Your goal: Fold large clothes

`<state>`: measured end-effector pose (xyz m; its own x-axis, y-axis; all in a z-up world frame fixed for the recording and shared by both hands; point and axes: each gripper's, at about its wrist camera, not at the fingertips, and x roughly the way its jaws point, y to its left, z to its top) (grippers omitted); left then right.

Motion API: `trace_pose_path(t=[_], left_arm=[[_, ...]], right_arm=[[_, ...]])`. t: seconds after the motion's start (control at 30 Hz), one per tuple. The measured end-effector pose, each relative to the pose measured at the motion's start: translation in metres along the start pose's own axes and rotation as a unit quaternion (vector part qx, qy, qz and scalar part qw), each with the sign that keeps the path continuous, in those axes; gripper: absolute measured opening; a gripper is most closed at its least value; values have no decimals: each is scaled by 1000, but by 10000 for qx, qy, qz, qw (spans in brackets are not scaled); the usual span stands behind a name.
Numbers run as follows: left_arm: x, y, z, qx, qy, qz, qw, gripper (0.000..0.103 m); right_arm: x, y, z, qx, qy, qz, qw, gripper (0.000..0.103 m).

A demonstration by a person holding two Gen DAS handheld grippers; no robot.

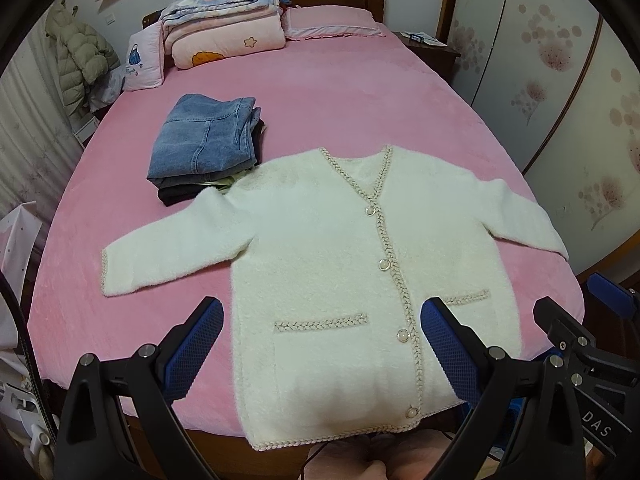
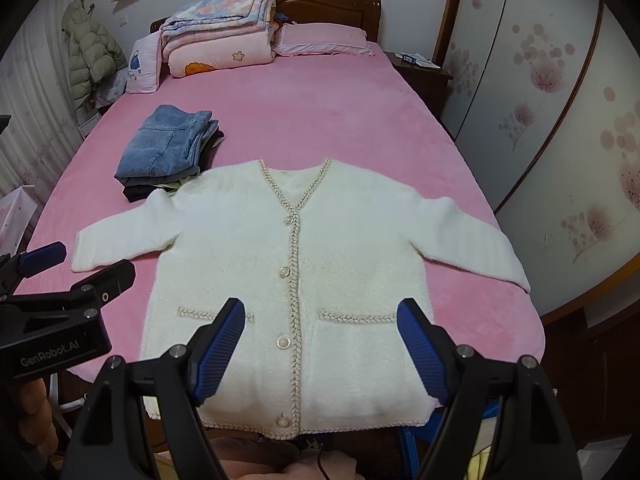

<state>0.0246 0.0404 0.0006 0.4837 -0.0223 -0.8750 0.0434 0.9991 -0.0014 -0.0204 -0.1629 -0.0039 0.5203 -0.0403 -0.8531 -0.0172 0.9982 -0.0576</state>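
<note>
A fluffy white cardigan [image 1: 320, 256] with braided trim and pearl buttons lies flat, front up, sleeves spread, at the near end of the pink bed [image 1: 320, 92]; it also shows in the right wrist view [image 2: 320, 264]. Its hem hangs slightly over the bed's foot edge. My left gripper [image 1: 322, 320] is open and empty, hovering above the cardigan's lower left part. My right gripper [image 2: 320, 316] is open and empty above the lower middle, its fingers astride the button line. The right gripper also shows in the left view [image 1: 580, 312], and the left gripper in the right view [image 2: 76, 264].
A folded stack with blue jeans [image 1: 208, 140] on top lies left of the cardigan's shoulder. Folded quilts [image 1: 224, 20] and a pink pillow [image 1: 332, 20] sit at the headboard. A nightstand [image 1: 432, 48] and wardrobe doors [image 1: 560, 80] stand right; a hanging coat [image 1: 80, 56] left.
</note>
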Motion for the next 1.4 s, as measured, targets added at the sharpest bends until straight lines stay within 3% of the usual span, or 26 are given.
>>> trace_pose_path(t=[0.77,1.4], left_arm=[[-1,8,-14,39,150,11,9999,99],[-8,9,-9,234,-48,-28,9997,99]], right_arm=[[0,6,-10,79,193,38,9998,79],[-13,6,-14,195,134,-183,9996,78]])
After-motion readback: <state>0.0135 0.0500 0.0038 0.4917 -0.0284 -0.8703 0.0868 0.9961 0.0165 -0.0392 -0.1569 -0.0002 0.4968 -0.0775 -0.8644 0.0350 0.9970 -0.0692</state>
